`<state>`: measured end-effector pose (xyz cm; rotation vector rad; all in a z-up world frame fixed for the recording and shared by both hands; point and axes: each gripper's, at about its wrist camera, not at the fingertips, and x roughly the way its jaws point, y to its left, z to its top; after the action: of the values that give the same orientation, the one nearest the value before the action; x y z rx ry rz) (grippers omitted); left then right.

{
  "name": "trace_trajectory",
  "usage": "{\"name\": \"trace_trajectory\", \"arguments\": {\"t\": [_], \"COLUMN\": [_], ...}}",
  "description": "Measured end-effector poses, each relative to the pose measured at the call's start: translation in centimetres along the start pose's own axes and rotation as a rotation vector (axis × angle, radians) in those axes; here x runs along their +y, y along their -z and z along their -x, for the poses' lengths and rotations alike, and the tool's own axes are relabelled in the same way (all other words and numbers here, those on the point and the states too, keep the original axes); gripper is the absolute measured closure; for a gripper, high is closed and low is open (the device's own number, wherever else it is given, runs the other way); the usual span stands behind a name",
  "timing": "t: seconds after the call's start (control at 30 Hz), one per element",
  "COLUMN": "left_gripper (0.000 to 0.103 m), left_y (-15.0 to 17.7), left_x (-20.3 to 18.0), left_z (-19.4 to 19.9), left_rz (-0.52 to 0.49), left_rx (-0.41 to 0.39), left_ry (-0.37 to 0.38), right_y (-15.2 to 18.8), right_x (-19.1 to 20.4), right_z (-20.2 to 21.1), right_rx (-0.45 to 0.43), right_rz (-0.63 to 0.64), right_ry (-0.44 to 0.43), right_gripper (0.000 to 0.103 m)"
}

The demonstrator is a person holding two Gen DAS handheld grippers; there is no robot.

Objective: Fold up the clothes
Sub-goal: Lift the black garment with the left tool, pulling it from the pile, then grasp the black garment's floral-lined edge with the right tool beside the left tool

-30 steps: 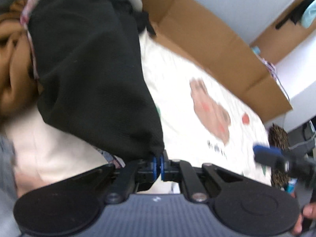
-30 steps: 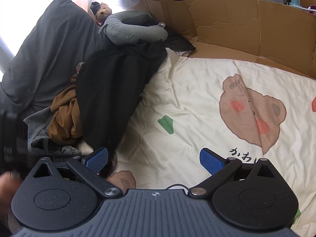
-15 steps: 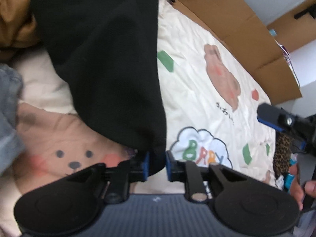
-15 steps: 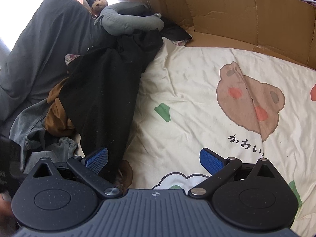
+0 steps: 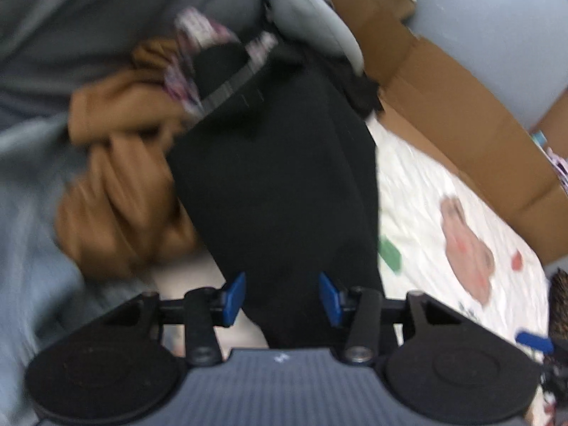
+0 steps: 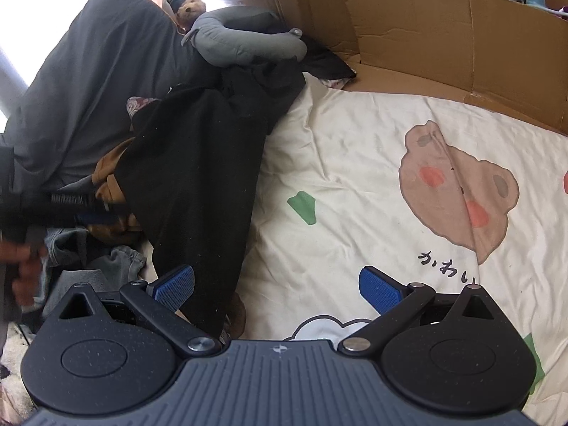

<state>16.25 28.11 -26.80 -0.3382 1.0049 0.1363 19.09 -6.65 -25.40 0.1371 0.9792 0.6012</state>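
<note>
Black knit garment (image 5: 284,163) on cream bear-print bed sheet (image 6: 355,177), by clothes pile.
Left gripper (image 5: 282,293) jaws just opening, cloth btwn pads, unpressed (blurry); right gripper (image 6: 277,284) jaws wide, empty.

From my right wrist view, the bedsheet (image 6: 355,184) fills the centre. At nine o'clock the trousers (image 6: 191,177) lie on its edge, over a heap of clothes (image 6: 110,191). At eleven, a neck pillow (image 6: 248,41); at one, a cardboard wall (image 6: 443,35) behind the sheet.
</note>
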Motion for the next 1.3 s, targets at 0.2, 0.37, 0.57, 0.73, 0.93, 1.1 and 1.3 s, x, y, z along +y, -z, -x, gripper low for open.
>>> {"name": "trace_trajectory", "arguments": {"t": [0.2,0.37,0.57,0.73,0.93,1.1,1.3], "left_gripper": [0.053,0.054,0.054,0.073,0.098,0.099,0.100], "left_y": [-4.6,-6.3,-7.2,-7.0,-5.0,-3.4,-0.6], "left_x": [1.6,2.4,2.2,2.3,1.3,-0.2,-3.1], "left_z": [-0.1,-0.7,-2.2,-3.9,-4.2,-3.3,-2.4], "left_rz": [-0.035,-0.054,-0.096,-0.087,-0.101,-0.078,-0.104], "left_rx": [-0.108,-0.148,-0.163,-0.128,-0.091,-0.077,-0.062], "left_ry": [-0.104,-0.152,-0.135,-0.100,-0.015,0.064,0.145], "right_y": [0.1,0.2,0.4,0.2,-0.1,-0.4,-1.5], "right_x": [-0.1,-0.3,-0.6,-0.2,0.1,0.5,1.6], "right_z": [-0.1,-0.1,-0.1,-0.3,-0.5,-0.9,-1.2], "right_rx": [0.004,0.005,0.007,0.006,0.008,0.014,0.004], "right_rz": [-0.003,-0.010,-0.023,-0.020,-0.018,-0.018,-0.024], "right_ry": [0.007,0.020,0.030,0.022,0.010,-0.002,-0.053], "right_gripper": [0.001,0.001,0.001,0.001,0.001,0.001,0.002]}}
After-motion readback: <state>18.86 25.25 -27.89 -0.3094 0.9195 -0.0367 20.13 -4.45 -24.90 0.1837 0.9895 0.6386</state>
